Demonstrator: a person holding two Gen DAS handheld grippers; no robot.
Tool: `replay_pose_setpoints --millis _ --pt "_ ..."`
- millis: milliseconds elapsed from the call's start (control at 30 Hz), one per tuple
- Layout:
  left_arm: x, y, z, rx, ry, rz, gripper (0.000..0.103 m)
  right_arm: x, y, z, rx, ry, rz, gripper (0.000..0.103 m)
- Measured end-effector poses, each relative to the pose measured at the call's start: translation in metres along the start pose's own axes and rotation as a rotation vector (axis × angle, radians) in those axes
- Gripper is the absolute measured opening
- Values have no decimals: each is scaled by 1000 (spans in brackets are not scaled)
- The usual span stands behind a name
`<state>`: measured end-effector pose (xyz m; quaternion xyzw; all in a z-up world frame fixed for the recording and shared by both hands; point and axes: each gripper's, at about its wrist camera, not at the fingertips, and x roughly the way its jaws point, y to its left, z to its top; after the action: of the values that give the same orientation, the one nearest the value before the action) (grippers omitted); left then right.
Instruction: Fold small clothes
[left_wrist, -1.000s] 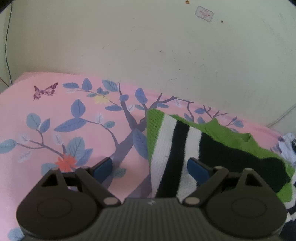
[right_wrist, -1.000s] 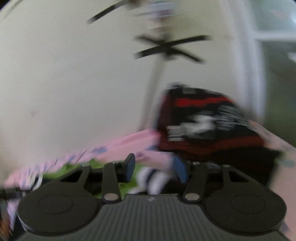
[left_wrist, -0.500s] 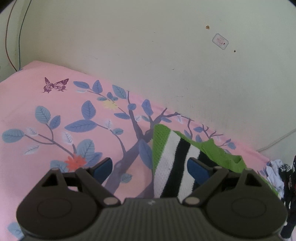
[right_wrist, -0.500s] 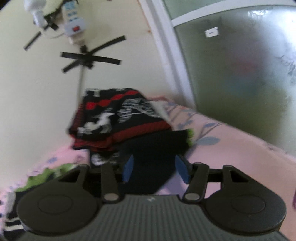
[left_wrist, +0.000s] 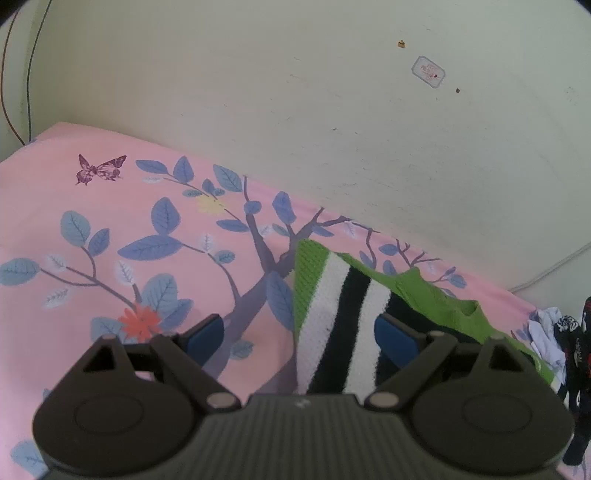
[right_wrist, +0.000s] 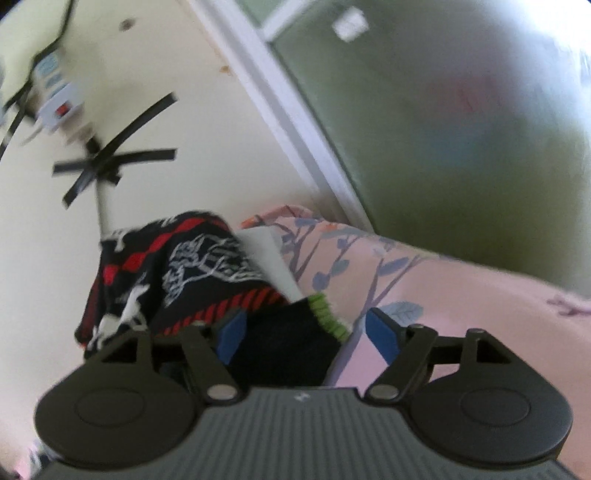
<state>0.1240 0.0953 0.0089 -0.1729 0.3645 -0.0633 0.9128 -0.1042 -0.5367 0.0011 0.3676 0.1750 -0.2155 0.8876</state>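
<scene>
A small knitted sweater (left_wrist: 334, 325), green with black and white stripes, lies flat on the pink flowered bedsheet (left_wrist: 110, 229). My left gripper (left_wrist: 299, 338) hovers over its striped end with its jaws open; the cloth lies under the gap, untouched by the pads. In the right wrist view the sweater's black sleeve with a green cuff (right_wrist: 291, 339) lies between the blue pads of my right gripper (right_wrist: 306, 334). Its jaws are opening and the pads stand clear of the sleeve.
A pile of black, red and white patterned clothes (right_wrist: 177, 273) sits against the wall behind the sleeve, also seen as dark clothes (left_wrist: 576, 350) at the bed's right edge. A power strip (right_wrist: 55, 96) is taped to the wall. A frosted glass door (right_wrist: 461, 129) stands to the right.
The right gripper swung rightward and down from the blurred wall view to the black sleeve, and its jaws widened. The left gripper rolled slightly and stayed over the striped end.
</scene>
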Motion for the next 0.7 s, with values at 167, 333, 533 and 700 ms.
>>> replay_pose_setpoints --millis 167,333,533,700 --pt "3 1 -1 1 12 1 92 10 -7 -1 46 32 111 73" --pt "4 0 -1 0 17 -3 92 17 1 -6 -18 76 115 72" --pt "3 1 -1 -12 10 -7 92 -2 7 -14 -68 69 58 15" --pt "-1 3 0 -30 2 -10 92 -63 21 -12 -61 -28 85 13"
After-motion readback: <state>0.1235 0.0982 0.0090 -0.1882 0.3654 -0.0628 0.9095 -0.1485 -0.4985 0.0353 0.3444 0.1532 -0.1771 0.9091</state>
